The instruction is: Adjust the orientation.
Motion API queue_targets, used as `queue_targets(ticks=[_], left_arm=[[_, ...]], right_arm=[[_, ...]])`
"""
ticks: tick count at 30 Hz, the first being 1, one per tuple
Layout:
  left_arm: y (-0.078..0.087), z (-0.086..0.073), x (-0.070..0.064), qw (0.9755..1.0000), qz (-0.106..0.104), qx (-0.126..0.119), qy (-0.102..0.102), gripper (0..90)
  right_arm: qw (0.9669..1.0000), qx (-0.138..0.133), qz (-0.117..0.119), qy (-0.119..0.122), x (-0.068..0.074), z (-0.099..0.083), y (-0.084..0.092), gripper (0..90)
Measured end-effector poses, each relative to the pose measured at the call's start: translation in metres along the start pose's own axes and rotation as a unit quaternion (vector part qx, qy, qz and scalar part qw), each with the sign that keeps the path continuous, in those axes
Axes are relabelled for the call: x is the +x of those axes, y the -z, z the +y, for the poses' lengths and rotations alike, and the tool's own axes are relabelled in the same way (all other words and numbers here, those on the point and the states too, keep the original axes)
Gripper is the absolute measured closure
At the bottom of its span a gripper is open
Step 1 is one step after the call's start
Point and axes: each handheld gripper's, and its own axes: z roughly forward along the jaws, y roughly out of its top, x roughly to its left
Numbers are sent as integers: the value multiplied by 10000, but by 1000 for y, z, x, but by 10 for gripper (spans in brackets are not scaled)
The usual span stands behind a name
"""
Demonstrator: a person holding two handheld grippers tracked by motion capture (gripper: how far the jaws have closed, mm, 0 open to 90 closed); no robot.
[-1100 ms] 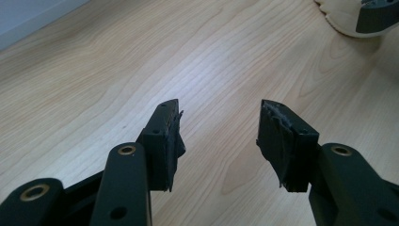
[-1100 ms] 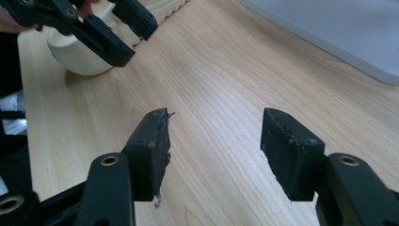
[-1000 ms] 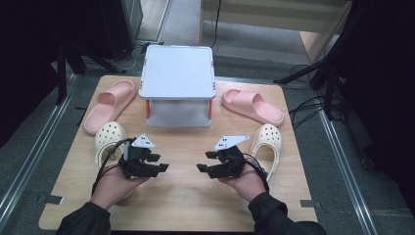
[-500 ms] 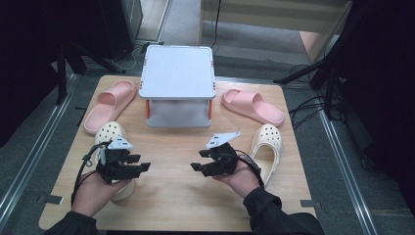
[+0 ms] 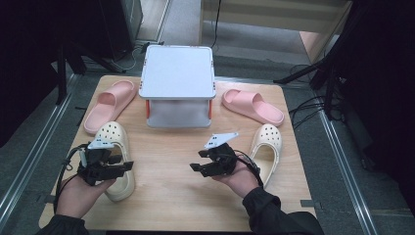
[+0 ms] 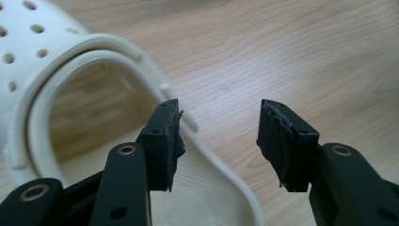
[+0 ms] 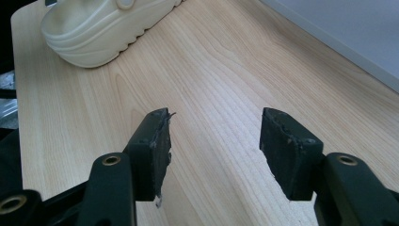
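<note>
On the wooden table (image 5: 166,161), going left to right, a pink slide sandal (image 5: 108,105) lies at the far left, and just in front of it lies a cream perforated clog (image 5: 115,161). The left gripper (image 5: 125,166) hovers over the heel end of this clog. Its jaws are spread wide and have just been opening a little further; in the left gripper view the clog's rim (image 6: 94,52) passes under the left-hand jaw, and nothing is pinched between the pads.

In the middle, at the far side of the table, stands a small white two-tier shelf (image 5: 177,73) with orange posts.

The right gripper (image 5: 195,166) is held over bare wood in front of the shelf, jaws likewise spread apart with nothing between them. In the right gripper view the left clog (image 7: 99,28) lies well beyond its jaws.

To the right lies a second cream clog (image 5: 266,147), beside the right hand (image 5: 240,178), and behind it a second pink slide sandal (image 5: 252,105).
</note>
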Motion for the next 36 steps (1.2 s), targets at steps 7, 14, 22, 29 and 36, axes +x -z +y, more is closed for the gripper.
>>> queue_targets(ticks=[7, 14, 22, 29, 36], left_arm=[[-11, 2, 13, 9996, 172, 48, 211, 486], [-26, 10, 18, 9989, 301, 95, 345, 481], [-36, 17, 23, 9982, 406, 139, 425, 505], [-39, 21, 23, 9979, 424, 210, 449, 553], [-36, 23, 27, 9971, 281, 257, 662, 614]], right_arm=[[10000, 31, -19, 4, 0, -1, -1, 441], [10000, 47, -72, -5, 0, -3, 0, 441], [9998, 79, -163, -52, 1, -7, 3, 439], [9997, 80, -234, -45, 0, -11, 5, 434], [9995, 65, -281, -115, 0, -13, 8, 438]])
